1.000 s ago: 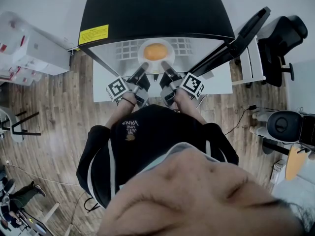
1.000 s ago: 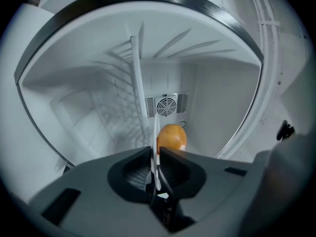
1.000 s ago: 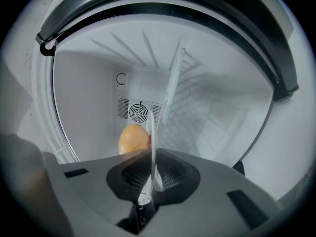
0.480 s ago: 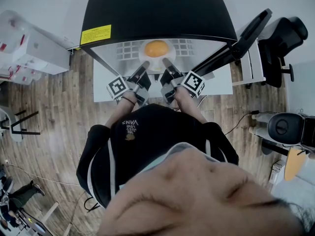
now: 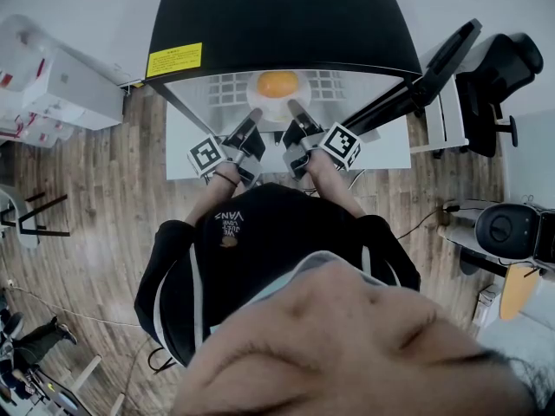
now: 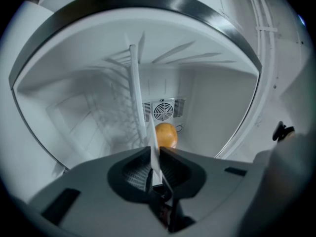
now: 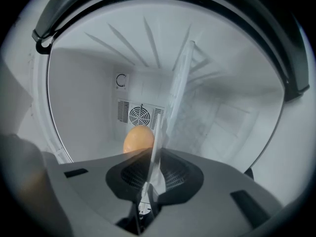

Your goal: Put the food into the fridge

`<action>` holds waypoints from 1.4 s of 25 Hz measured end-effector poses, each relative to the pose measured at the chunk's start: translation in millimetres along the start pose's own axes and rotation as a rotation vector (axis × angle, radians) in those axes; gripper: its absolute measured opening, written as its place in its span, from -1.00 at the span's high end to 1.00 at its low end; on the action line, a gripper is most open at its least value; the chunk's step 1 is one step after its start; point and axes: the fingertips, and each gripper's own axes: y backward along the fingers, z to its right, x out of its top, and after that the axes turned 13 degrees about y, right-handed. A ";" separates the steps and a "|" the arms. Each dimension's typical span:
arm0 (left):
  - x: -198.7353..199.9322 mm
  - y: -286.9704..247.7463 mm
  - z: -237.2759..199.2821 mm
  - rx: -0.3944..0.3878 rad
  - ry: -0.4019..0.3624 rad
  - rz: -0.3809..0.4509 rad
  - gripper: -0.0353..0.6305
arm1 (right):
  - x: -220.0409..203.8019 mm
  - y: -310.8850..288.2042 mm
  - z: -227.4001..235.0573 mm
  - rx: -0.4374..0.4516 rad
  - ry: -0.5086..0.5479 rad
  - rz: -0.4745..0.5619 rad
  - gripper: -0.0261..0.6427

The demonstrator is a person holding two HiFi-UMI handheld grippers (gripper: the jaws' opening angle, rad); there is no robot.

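Note:
An orange [image 5: 277, 83] rides on a pale plate [image 5: 276, 104] just inside the open fridge [image 5: 277, 16]. My left gripper [image 5: 252, 114] grips the plate's near-left rim and my right gripper [image 5: 295, 109] the near-right rim. In the left gripper view the plate [image 6: 134, 93] stands edge-on, with the left gripper [image 6: 154, 153] clamped on it and the orange [image 6: 166, 135] beyond. In the right gripper view the plate rim [image 7: 177, 93] runs between the jaws of the right gripper [image 7: 156, 154]. These jaws are opening slightly, pads still on the rim, with the orange [image 7: 138, 139] behind.
The fridge interior is white, with a fan vent [image 6: 165, 111] on its back wall and a wire shelf [image 5: 224, 87] at the left. Its black door [image 5: 421, 63] stands open to the right. An office chair [image 5: 499, 68] and white boxes [image 5: 52, 85] flank the fridge.
Both grippers have pushed the plate with the orange a little deeper into the fridge. Both grips on the rim look the same.

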 end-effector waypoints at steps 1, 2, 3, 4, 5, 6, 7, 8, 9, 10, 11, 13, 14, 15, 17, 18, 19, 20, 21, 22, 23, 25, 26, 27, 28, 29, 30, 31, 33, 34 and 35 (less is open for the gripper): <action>0.4 1.9 1.1 0.000 -0.022 0.004 0.80 | 0.0 -0.1 0.1 0.000 0.002 0.002 0.82; 0.5 3.7 1.8 0.003 -0.051 0.007 0.80 | 0.1 -0.2 0.3 0.000 0.004 0.003 0.82; 0.1 5.5 2.2 0.008 -0.078 0.008 0.80 | 0.2 -0.2 0.5 0.000 0.004 0.004 0.82; -0.7 7.2 2.5 0.012 -0.100 0.009 0.80 | 0.3 -0.1 0.7 -0.001 0.003 0.005 0.82; -1.5 8.8 2.8 0.015 -0.119 0.009 0.80 | 0.3 0.1 0.9 -0.004 0.001 0.004 0.81; -2.5 10.5 3.0 0.018 -0.136 0.007 0.80 | 0.4 0.4 1.1 -0.007 0.004 0.002 0.79; -3.6 12.4 2.5 0.026 -0.152 0.002 0.80 | 0.6 0.5 0.9 -0.007 0.009 0.001 0.77; -4.7 14.5 0.7 0.040 -0.167 -0.003 0.80 | 0.9 0.1 -0.3 -0.001 0.012 0.001 0.76; -5.6 16.9 -1.7 0.057 -0.185 -0.010 0.80 | 1.2 -0.2 -1.7 0.006 0.015 0.002 0.76; -6.0 19.1 -3.7 0.071 -0.205 -0.016 0.80 | 1.4 -0.1 -2.2 0.007 0.017 0.001 0.75; -5.9 21.0 -4.4 0.076 -0.228 -0.021 0.80 | 1.4 0.7 -1.7 0.001 0.022 -0.001 0.74; -5.6 23.4 -3.1 0.072 -0.264 -0.028 0.80 | 1.4 1.3 -2.6 0.000 0.030 -0.004 0.69; -6.2 23.7 -2.2 0.070 -0.268 -0.029 0.80 | 1.5 0.3 -5.5 0.014 0.031 -0.002 0.67; -7.0 23.8 -1.9 0.072 -0.268 -0.032 0.80 | 1.6 -0.7 -8.7 0.029 0.033 -0.002 0.63; -8.7 23.7 -2.9 0.080 -0.267 -0.038 0.80 | 1.7 -1.0 -12.3 0.036 0.057 -0.010 0.57; -9.5 23.6 -3.0 0.082 -0.269 -0.041 0.80 | 1.7 0.0 -12.3 0.027 0.077 -0.016 0.52; -10.2 23.6 -2.8 0.082 -0.272 -0.044 0.80 | 1.7 1.2 -12.2 0.021 0.095 -0.020 0.48; -10.7 23.5 -2.2 0.079 -0.276 -0.045 0.80 | 1.7 1.7 -13.2 0.024 0.105 -0.021 0.46; -11.1 23.3 -1.5 0.074 -0.281 -0.046 0.80 | 1.8 1.8 -14.3 0.033 0.108 -0.019 0.44; -11.6 23.0 -1.2 0.071 -0.287 -0.048 0.80 | 2.1 2.0 -14.8 0.039 0.108 -0.017 0.44; -12.3 22.4 -1.0 0.067 -0.296 -0.052 0.80 | 2.5 2.2 -15.0 0.043 0.106 -0.016 0.44; -16.3 21.1 0.0 0.061 -0.307 -0.067 0.80 | 3.1 2.8 -15.6 0.046 0.108 -0.018 0.43; -19.5 20.5 0.6 0.061 -0.308 -0.076 0.80 | 3.1 3.3 -15.9 0.046 0.111 -0.019 0.43; -22.3 20.3 0.9 0.063 -0.314 -0.086 0.80 | 3.3 4.2 -16.1 0.046 0.114 -0.020 0.43; -24.4 20.6 0.3 0.068 -0.326 -0.095 0.80 | 3.5 5.6 -16.0 0.044 0.118 -0.019 0.43; -25.4 21.0 -1.1 0.075 -0.347 -0.104 0.80 | 3.7 7.4 -15.6 0.041 0.126 -0.017 0.43; -25.7 21.3 -2.6 0.080 -0.375 -0.114 0.80 | 3.8 9.4 -15.0 0.037 0.138 -0.015 0.42; -26.2 21.1 -3.7 0.084 -0.399 -0.124 0.80 | 3.8 11.5 -14.1 0.031 0.158 -0.015 0.42; -29.2 19.1 -3.1 0.084 -0.420 -0.140 0.80 | 3.1 15.9 -12.9 0.017 0.214 -0.020 0.42; -30.8 18.3 -2.9 0.085 -0.424 -0.145 0.80 | 2.7 18.6 -12.5 0.009 0.245 -0.023 0.42; -31.4 18.2 -4.1 0.090 -0.429 -0.147 0.80 | 2.4 21.6 -12.1 0.000 0.275 -0.025 0.42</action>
